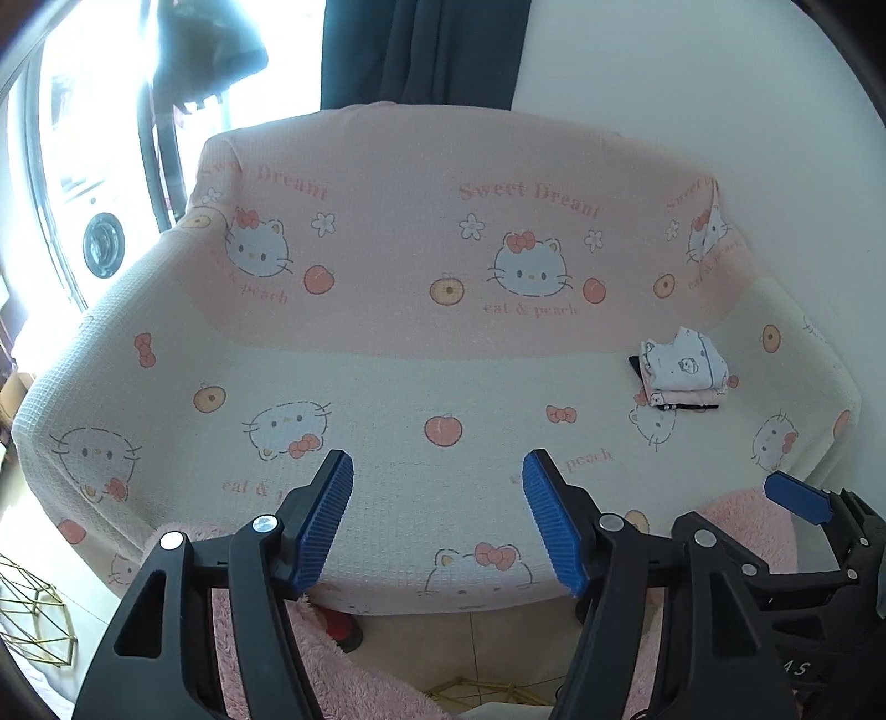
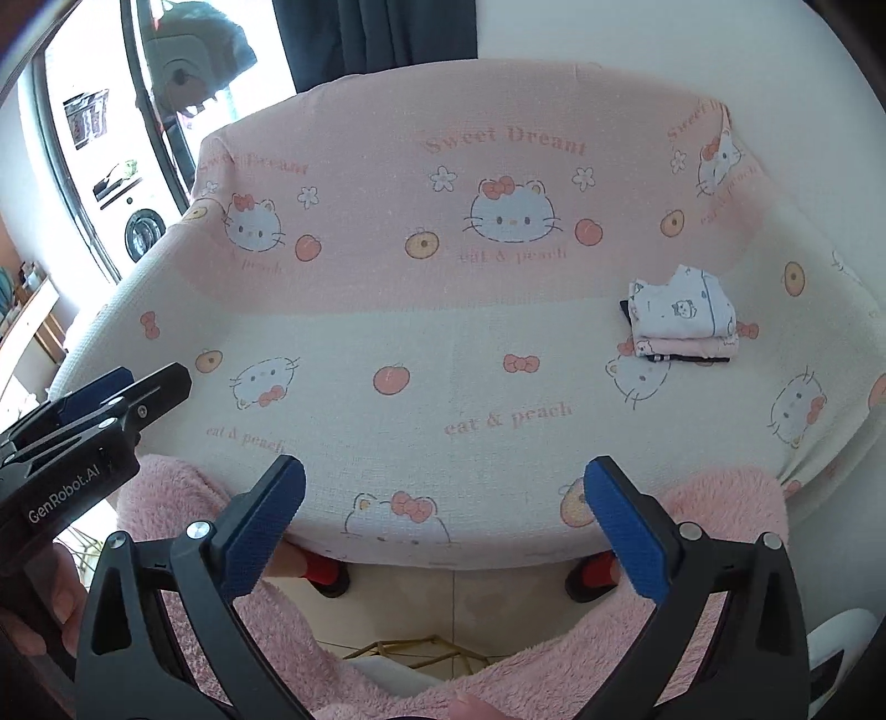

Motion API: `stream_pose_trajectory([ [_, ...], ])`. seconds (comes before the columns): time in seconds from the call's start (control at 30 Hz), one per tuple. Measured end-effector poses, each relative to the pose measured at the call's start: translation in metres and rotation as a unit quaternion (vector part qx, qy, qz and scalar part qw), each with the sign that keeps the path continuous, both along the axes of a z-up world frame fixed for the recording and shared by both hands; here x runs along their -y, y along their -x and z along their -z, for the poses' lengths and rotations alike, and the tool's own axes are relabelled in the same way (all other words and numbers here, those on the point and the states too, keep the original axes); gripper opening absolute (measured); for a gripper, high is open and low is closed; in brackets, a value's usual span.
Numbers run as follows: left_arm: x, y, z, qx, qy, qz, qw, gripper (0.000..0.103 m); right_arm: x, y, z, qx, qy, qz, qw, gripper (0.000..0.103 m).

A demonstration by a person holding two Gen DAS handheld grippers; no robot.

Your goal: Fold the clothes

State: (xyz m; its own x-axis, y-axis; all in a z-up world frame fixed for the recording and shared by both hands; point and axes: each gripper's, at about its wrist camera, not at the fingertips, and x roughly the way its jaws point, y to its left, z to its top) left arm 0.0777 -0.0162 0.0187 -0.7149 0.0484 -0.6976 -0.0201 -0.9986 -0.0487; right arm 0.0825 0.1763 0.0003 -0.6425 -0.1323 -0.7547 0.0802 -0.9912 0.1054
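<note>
- The left gripper [image 1: 437, 518], black-armed with ribbed blue pads, stands spread as wide as it goes over the near edge of a small sofa draped in a pink-and-cream waffle-weave cover [image 1: 421, 382] printed with cartoon cat faces, peaches and bows; nothing lies between its jaws and the pads touch nothing.
- The right gripper [image 2: 443, 523], of the same black-and-blue build, is likewise released, its jaws wide apart and empty above the sofa's near edge.
- A small stack of folded clothes [image 2: 684, 321], a white printed piece on top of pale pink and dark layers, lies on the seat at the far right, close to the backrest and well apart from both grippers; it sits up and to the right of each claw.
- In the left wrist view the same stack [image 1: 682, 372] lies far right of the open jaws, with the right gripper's blue pad showing at the lower right edge of that view.
- A fluffy pink fleece fabric [image 2: 288, 626] lies low in the near foreground beneath both grippers, in front of the sofa; neither claw grips it.
- Red-and-black sofa feet [image 2: 324, 573] stand on pale floor tiles below the cover's hem.
- A dark curtain [image 1: 421, 50] hangs behind the backrest beside a bright window.
</note>
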Motion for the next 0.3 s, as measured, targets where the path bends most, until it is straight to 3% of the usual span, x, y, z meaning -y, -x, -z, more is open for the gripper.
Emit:
stream_pose_trajectory([
  [0.3, -0.0055, 0.0004, 0.004, 0.002, -0.017, 0.011, 0.9998, 0.067, 0.0032, -0.0039, -0.002, -0.012, -0.015, -0.011, 1.0, 0.102],
])
